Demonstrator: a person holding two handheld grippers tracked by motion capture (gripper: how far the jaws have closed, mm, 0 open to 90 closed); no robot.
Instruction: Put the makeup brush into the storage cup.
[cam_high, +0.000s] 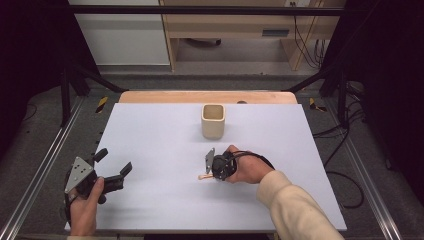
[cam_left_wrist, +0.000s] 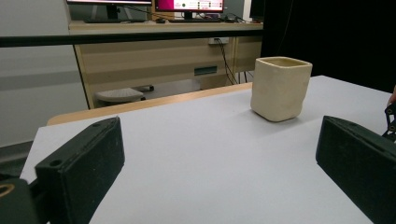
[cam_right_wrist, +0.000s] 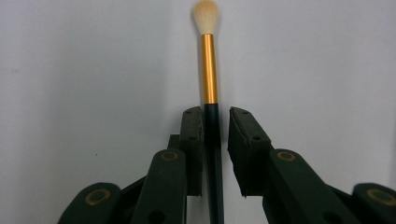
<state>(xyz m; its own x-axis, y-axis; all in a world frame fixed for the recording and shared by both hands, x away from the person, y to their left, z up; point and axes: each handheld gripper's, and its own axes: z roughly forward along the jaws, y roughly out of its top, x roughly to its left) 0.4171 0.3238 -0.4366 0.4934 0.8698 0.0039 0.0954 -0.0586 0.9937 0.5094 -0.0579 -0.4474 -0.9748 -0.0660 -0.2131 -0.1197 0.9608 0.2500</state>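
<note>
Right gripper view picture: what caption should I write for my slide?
A makeup brush lies on the white table between the right gripper's nearly closed black jaws.

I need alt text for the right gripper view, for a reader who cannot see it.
A brush with a pale tuft, gold ferrule and dark handle lies between the two black jaws of the right gripper, which stand close around the handle with a small gap on one side. Beneath is a plain white table.

brush: dark handle, gold ferrule, pale tuft | flat between my right gripper's narrowly parted jaws | cup: cream, upright, 12 o'clock of brush
</note>
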